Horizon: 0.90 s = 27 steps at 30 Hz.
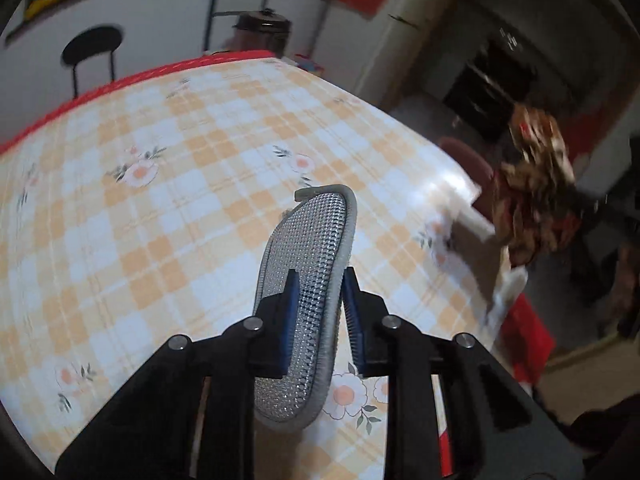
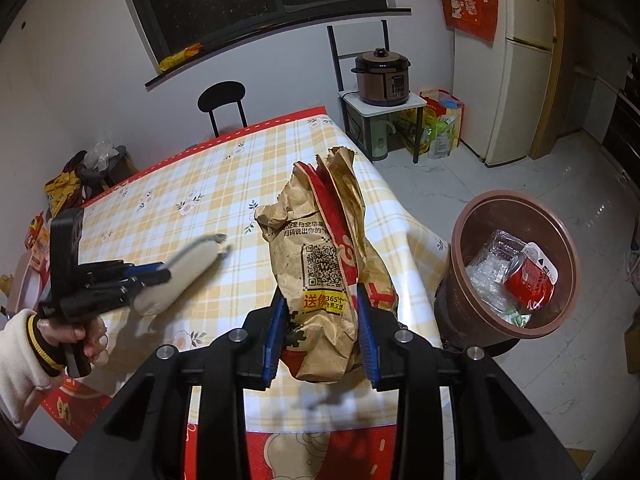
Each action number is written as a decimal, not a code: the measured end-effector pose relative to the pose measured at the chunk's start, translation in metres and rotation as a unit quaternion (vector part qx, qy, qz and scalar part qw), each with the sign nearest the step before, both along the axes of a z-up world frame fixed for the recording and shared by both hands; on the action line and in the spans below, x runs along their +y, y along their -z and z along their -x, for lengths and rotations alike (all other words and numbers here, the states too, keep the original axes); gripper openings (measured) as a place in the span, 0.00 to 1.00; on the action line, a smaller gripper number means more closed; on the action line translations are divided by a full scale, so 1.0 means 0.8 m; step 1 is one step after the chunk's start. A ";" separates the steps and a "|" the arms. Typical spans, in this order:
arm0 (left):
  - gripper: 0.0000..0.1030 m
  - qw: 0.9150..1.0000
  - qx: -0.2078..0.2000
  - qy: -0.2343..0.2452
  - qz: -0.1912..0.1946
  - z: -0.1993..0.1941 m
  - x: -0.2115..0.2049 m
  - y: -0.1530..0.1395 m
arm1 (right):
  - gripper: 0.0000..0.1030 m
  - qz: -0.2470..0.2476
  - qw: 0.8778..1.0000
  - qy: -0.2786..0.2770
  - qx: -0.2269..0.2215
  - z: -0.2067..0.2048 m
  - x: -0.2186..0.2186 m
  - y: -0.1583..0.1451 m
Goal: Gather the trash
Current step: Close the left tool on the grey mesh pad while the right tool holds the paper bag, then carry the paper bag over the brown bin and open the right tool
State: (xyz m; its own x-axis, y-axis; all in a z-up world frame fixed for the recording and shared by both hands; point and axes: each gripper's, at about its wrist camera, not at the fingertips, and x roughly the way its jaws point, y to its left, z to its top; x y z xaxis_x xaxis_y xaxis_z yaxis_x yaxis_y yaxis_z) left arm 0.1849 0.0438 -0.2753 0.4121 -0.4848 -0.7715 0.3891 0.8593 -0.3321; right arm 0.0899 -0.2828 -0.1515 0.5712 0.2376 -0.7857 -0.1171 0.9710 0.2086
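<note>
Checked orange-and-white oilcloth with small flowers is covering the table (image 2: 224, 184) we are working over, a red cloth showing at its edges. We are holding the left gripper (image 1: 318, 280) above it, its blue pads pinching a grey insole (image 1: 308, 280) by its edges. The insole's long axis is running away from the camera toward 12 o'clock, its dotted face toward the lens and its far tip curling over. In the right wrist view the same insole is pointing toward 2 o'clock, blurred.

We are clamping the right gripper (image 2: 322, 336) on a crumpled brown paper bag (image 2: 324, 256), standing upright with its open mouth at 12 o'clock. Its print is showing a QR code, a yellow label reading "365" among Chinese characters, and a red band.

At 3 o'clock of the bag, a brown bin (image 2: 516, 208) is standing beside the table, holding clear plastic and a red packet.
</note>
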 end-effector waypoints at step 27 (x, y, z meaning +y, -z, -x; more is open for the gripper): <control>0.19 0.991 0.017 -0.115 0.063 0.008 0.071 -0.012 | 0.32 -0.015 1.000 -0.009 -0.006 -0.007 -0.005 0.003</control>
State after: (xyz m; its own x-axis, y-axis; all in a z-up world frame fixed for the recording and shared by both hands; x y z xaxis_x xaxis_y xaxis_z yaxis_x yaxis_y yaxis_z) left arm 0.1789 0.1009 -0.2653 0.4978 -0.4747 -0.7259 0.1746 0.8747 -0.4522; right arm 0.0958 -0.2864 -0.1539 0.5755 0.2708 -0.7717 -0.1373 0.9622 0.2352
